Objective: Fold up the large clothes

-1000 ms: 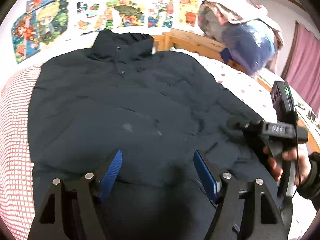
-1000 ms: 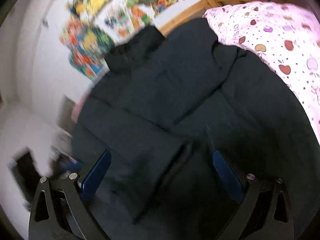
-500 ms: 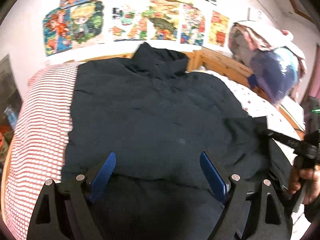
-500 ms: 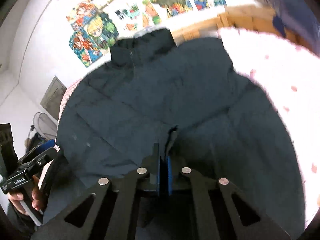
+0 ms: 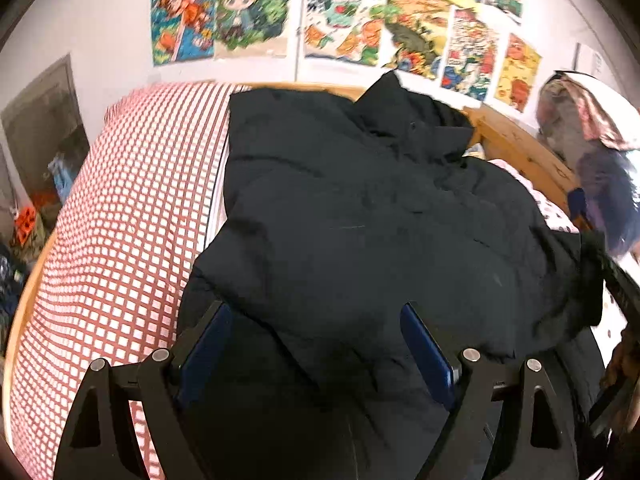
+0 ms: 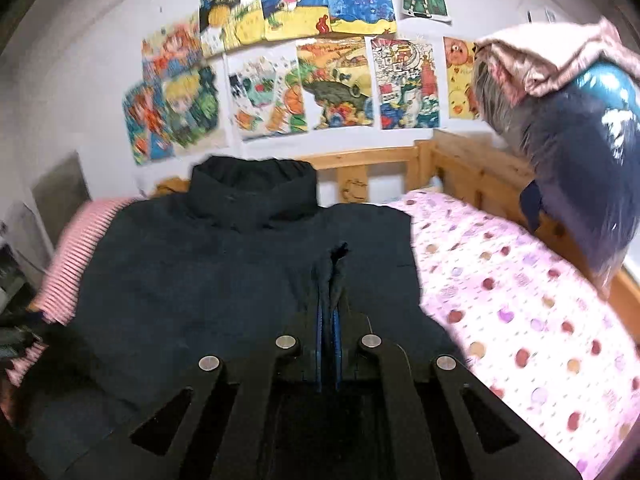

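no legible text, wall posters (image 6: 336, 84) perhaps too blurred

the right gripper (image 6: 329, 322) has its blue pads pressed together on a pinched ridge of the dark padded jacket (image 6: 208, 276), the fabric rising in a fold just ahead of the fingertips. the jacket lies spread on the bed (image 6: 520, 304), its collar (image 6: 252, 190) standing toward the wooden headboard (image 6: 360, 168). a pink spotted sheet covers the bed's right side; a red striped cover (image 6: 76, 244) shows at the left edge. colourful drawings (image 6: 312, 80) hang on the wall above, and a bundle of clothing (image 6: 568, 120) sits over the right rail.
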A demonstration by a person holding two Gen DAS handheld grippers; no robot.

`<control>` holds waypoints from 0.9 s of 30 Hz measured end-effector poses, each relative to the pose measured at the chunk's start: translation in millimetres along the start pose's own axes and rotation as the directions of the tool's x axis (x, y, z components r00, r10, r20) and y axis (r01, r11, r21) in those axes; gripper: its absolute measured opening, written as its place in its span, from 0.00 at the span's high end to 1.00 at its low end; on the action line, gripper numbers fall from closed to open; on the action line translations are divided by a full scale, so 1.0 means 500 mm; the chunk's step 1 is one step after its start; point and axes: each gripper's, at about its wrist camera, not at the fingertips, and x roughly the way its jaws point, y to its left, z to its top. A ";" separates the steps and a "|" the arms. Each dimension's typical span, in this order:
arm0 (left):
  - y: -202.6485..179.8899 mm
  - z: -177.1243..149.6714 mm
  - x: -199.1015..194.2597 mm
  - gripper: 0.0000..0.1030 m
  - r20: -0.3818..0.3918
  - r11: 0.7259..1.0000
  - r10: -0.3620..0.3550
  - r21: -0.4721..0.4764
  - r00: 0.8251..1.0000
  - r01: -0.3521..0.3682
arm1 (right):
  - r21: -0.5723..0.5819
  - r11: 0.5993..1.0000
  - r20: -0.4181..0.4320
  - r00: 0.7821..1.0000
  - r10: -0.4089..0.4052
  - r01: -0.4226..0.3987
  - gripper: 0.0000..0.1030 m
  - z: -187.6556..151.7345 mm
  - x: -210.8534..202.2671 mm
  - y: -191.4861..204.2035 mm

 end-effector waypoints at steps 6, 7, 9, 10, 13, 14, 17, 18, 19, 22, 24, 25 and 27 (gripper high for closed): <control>-0.015 0.008 0.066 0.17 -0.035 0.995 0.082 0.058 0.996 -0.080 | -0.092 0.993 -0.003 0.998 -0.069 0.069 0.44 -0.018 0.022 0.027; -0.020 0.006 0.079 0.17 -0.032 0.991 0.107 0.085 0.994 -0.104 | -0.115 0.991 -0.002 0.997 -0.072 0.071 0.44 -0.020 0.025 0.034; -0.024 0.004 0.098 0.17 -0.039 0.987 0.125 0.111 0.991 -0.120 | -0.157 0.986 -0.015 0.998 -0.066 0.063 0.44 -0.031 0.036 0.046; -0.024 0.002 0.110 0.17 -0.047 0.986 0.128 0.118 0.991 -0.122 | -0.175 0.983 -0.032 0.998 -0.056 0.049 0.44 -0.035 0.046 0.053; -0.017 -0.002 0.135 0.08 -0.069 0.987 0.128 0.107 0.989 -0.120 | -0.217 0.976 -0.092 0.995 -0.046 0.025 0.44 -0.061 0.078 0.075; -0.016 -0.004 0.141 0.05 -0.077 0.988 0.126 0.102 0.989 -0.118 | -0.233 0.972 -0.115 0.992 -0.051 0.023 0.44 -0.070 0.089 0.080; -0.012 -0.013 0.162 0.00 -0.105 0.991 0.109 0.090 0.988 -0.100 | -0.267 0.964 -0.192 0.979 -0.064 0.011 0.40 -0.100 0.129 0.092; -0.010 -0.016 0.168 0.00 -0.111 0.992 0.101 0.084 0.989 -0.092 | -0.268 0.963 -0.203 0.976 -0.072 0.015 0.36 -0.107 0.137 0.094; -0.009 -0.018 0.175 0.00 -0.116 0.993 0.094 0.077 0.989 -0.086 | -0.269 0.963 -0.209 0.974 -0.088 0.029 0.29 -0.113 0.142 0.095; -0.011 -0.027 0.183 0.00 -0.115 0.994 0.089 0.072 0.989 -0.081 | -0.254 0.966 -0.222 0.970 -0.099 0.041 0.19 -0.124 0.147 0.087; -0.014 -0.030 0.185 0.00 -0.111 0.994 0.090 0.072 0.990 -0.082 | -0.229 0.973 -0.227 0.969 -0.093 0.039 0.13 -0.129 0.150 0.080; -0.015 -0.032 0.185 0.00 -0.109 0.994 0.089 0.072 0.990 -0.082 | -0.205 0.978 -0.233 0.969 -0.086 0.037 0.08 -0.133 0.151 0.071; -0.018 -0.036 0.184 0.00 -0.108 0.994 0.089 0.070 0.990 -0.081 | -0.165 0.986 -0.240 0.968 -0.068 0.029 0.04 -0.141 0.154 0.060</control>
